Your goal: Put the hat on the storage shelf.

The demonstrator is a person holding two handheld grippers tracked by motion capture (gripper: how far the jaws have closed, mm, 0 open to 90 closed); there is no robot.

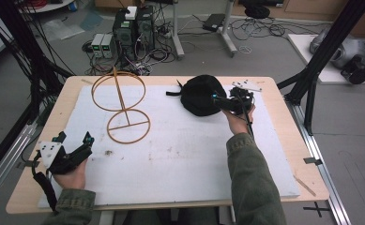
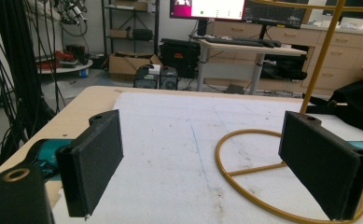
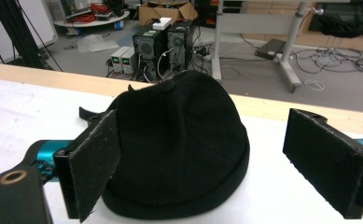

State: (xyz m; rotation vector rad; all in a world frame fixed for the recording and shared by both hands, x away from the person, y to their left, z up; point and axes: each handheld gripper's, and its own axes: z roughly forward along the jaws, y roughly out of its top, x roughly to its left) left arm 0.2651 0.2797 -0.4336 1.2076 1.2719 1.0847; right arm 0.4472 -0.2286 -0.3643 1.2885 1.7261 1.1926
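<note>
A black cap [image 1: 200, 95] sits dome-up on the white mat [image 1: 180, 154] covering the table [image 1: 283, 140], toward the far right. The right gripper [image 1: 228, 101] is at the cap's right edge; in the right gripper view its fingers [image 3: 95, 163] are spread wide and hold nothing, the cap [image 3: 179, 149] between them and touching or just behind one pad. At far left stands a gold wire stand [image 1: 124, 105], a ring base with an upright hoop. The left gripper [image 1: 74, 150] rests near the table's near left corner, its fingers [image 2: 93, 163] wide apart and empty, the stand's base ring [image 2: 249, 177] ahead of them.
</note>
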